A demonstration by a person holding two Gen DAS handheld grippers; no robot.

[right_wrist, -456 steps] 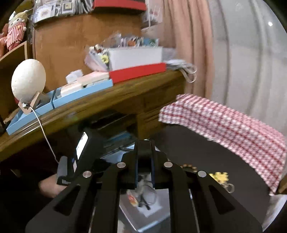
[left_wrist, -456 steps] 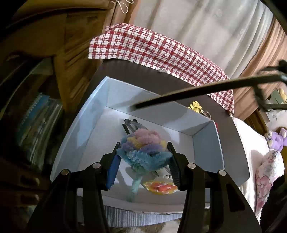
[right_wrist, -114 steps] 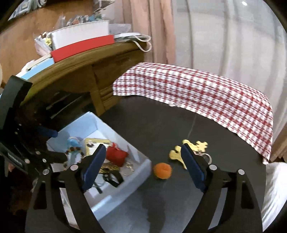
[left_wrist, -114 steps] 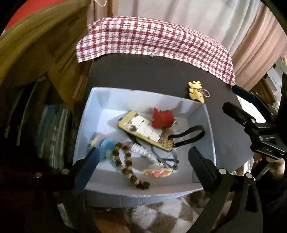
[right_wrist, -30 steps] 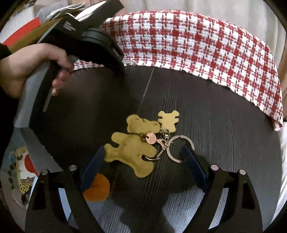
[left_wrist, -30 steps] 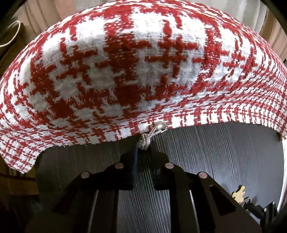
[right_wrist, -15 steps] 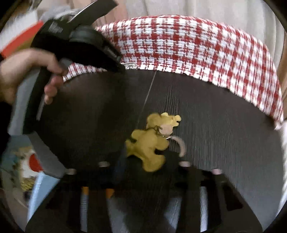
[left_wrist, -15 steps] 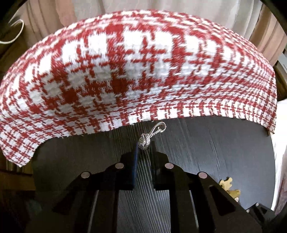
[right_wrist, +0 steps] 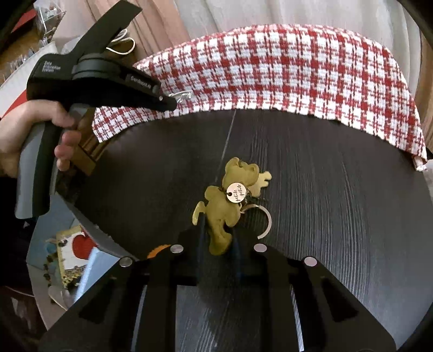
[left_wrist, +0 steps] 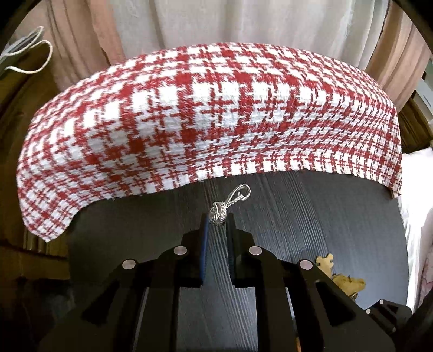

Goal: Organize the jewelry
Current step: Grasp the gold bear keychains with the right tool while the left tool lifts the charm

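My left gripper (left_wrist: pixel 217 220) is shut on a small silver clasp charm (left_wrist: pixel 226 205) and holds it above the dark table (left_wrist: pixel 311 216), near the red-and-white checked cloth (left_wrist: pixel 216 108). From the right wrist view the left gripper (right_wrist: pixel 173 104) shows with the silver charm (right_wrist: pixel 182 95) at its tip. My right gripper (right_wrist: pixel 217 235) is shut on the tan bear keychain (right_wrist: pixel 224 214), lifted off the table, with its round tag (right_wrist: pixel 236 192) and key ring (right_wrist: pixel 263 220) hanging. The keychain also shows in the left wrist view (left_wrist: pixel 341 276).
A light blue box (right_wrist: pixel 40 238) with several trinkets sits at the lower left, below the table edge. An orange pompom (right_wrist: pixel 159 249) lies partly hidden behind my right gripper. Curtains (left_wrist: pixel 243 21) hang behind the cloth. A wooden desk (left_wrist: pixel 16 108) stands left.
My right gripper closed on the bear keychain and raised it. My left gripper drew back from the checked cloth with the silver charm still in it.
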